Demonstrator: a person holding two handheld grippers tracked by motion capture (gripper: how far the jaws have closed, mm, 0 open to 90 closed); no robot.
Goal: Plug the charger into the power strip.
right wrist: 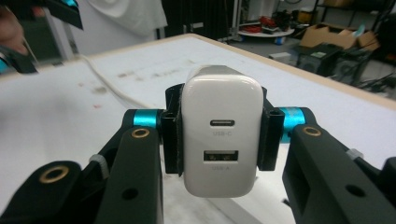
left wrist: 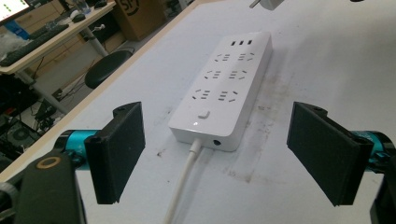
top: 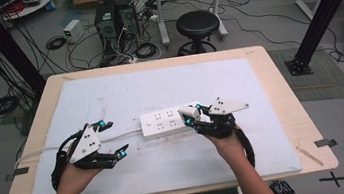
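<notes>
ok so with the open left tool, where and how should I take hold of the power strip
Probably across its narrow width at the cord end, coming down from above. The power strip lies flat on the mat, long and slim, and the left tool already faces that end with jaws spread wider than the body. Keep the pads on the plain long sides, clear of the cord and switch.

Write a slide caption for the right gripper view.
Right gripper clamps a white USB charger, USB-C and USB-A ports facing the camera, above the white mat.

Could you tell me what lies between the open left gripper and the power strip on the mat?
Only the power strip's white cord on stained mat, running back between the left gripper's jaws, as the left gripper view shows.
</notes>
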